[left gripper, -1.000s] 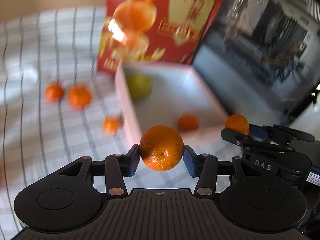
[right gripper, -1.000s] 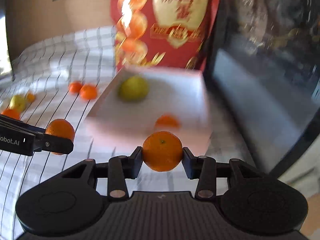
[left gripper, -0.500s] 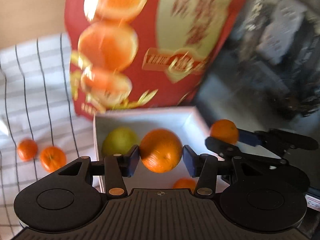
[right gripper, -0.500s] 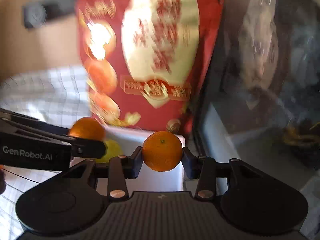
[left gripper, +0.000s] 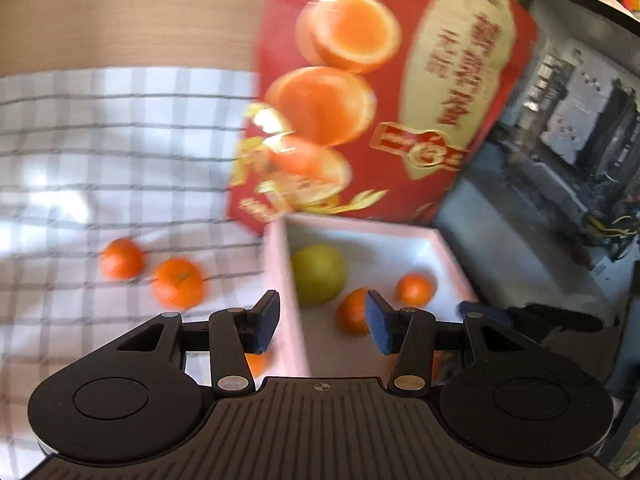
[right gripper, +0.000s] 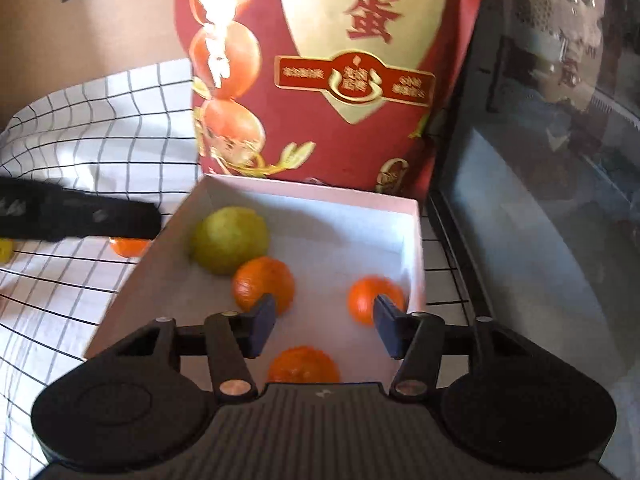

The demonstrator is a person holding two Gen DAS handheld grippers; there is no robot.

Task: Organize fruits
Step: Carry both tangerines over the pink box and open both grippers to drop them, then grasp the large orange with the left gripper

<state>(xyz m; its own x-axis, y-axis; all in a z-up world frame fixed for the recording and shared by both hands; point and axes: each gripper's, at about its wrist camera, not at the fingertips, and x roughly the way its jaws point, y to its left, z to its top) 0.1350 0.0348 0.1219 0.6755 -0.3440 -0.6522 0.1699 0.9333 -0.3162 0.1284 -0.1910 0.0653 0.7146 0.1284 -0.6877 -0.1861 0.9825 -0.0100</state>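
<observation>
Currently logged: left claw point(left gripper: 320, 318) and right claw point(right gripper: 324, 320), both spread wide, holding nothing. White box point(right gripper: 414, 240) contains one green fruit point(right gripper: 230, 240) and three oranges point(right gripper: 264, 284). Loose oranges point(left gripper: 178, 282) lie on the checked worktop point(left gripper: 100, 160), left of the box. Step, I judge: between deposits. Next: I reach left and close on one.

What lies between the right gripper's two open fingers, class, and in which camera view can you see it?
In the right wrist view, only bare floor of the white box shows between the right gripper fingers; one orange lies just below that gap.
</observation>
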